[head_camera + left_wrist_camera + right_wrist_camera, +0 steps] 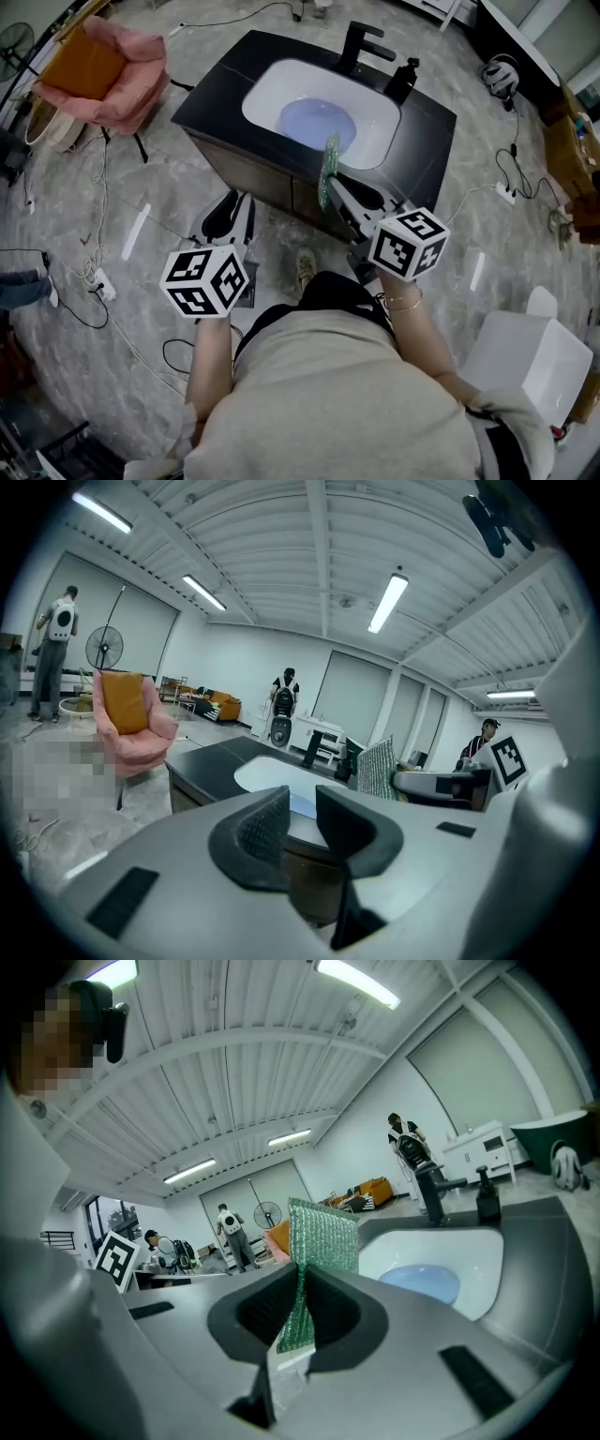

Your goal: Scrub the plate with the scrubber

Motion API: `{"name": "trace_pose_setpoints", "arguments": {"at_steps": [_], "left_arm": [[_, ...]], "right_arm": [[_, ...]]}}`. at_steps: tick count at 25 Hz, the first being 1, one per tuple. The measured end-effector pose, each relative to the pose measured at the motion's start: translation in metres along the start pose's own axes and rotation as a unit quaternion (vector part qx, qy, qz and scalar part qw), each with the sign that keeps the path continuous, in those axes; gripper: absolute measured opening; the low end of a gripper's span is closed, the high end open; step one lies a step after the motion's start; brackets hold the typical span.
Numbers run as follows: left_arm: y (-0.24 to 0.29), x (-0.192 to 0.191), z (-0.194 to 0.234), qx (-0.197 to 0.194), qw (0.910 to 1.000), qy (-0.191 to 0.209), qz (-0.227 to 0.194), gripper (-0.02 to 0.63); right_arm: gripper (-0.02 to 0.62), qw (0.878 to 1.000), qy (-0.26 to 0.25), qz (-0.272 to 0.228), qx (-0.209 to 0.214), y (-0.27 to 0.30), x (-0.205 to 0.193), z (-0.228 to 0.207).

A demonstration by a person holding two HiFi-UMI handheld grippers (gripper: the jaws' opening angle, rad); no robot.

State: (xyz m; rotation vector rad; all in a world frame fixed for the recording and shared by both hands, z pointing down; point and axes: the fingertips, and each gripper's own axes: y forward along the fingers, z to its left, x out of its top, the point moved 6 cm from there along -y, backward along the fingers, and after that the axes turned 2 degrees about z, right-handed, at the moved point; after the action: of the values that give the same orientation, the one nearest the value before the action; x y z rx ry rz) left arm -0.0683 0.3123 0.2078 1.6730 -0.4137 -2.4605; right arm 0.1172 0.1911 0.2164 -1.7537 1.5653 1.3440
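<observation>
- The step in hand, as I judge it, is the approach: both grippers are short of the sink (377, 133), and the scrubber (329, 169) has not yet met the plate (317, 127).
- The plate, pale blue, lies flat at the bottom of the white basin, which is set into the dark worktop (225, 86). A black faucet (361, 42) and a soap dispenser (403, 80) stand at the far rim.
- The right gripper (302, 1281) has its jaws closed on the lower edge of the green mesh scrubber (323, 1237), which stands upright above them. In the head view it sits just over the near edge of the worktop.
- The left gripper (302, 803) has its jaws partly apart with nothing between them. It hangs lower and to the left, in front of the cabinet.
- To scrub well, the free upper part of the scrubber should probably be tipped forward and down, so its broad face lies on the plate, not its thin edge.
- The grip is near one edge, so the mesh may fold under pressure; light, even strokes would suit it.
- The plate looks loose in the basin and may slide. The empty left gripper could pin or pinch its rim first.
- Keep clear of the faucet when reaching in.
</observation>
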Motion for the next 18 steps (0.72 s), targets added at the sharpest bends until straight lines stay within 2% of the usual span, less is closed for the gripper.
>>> {"name": "trace_pose_setpoints", "arguments": {"at_steps": [10, 18], "left_arm": [[0.108, 0.039, 0.008, 0.001, 1.0000, 0.003, 0.008, 0.094], [0.143, 0.045, 0.015, 0.016, 0.9993, -0.001, 0.033, 0.094]], "right_arm": [[0.043, 1.000, 0.004, -0.002, 0.010, 0.045, 0.053, -0.071], [0.043, 0.999, 0.030, 0.010, 0.001, 0.059, 0.061, -0.107]]}}
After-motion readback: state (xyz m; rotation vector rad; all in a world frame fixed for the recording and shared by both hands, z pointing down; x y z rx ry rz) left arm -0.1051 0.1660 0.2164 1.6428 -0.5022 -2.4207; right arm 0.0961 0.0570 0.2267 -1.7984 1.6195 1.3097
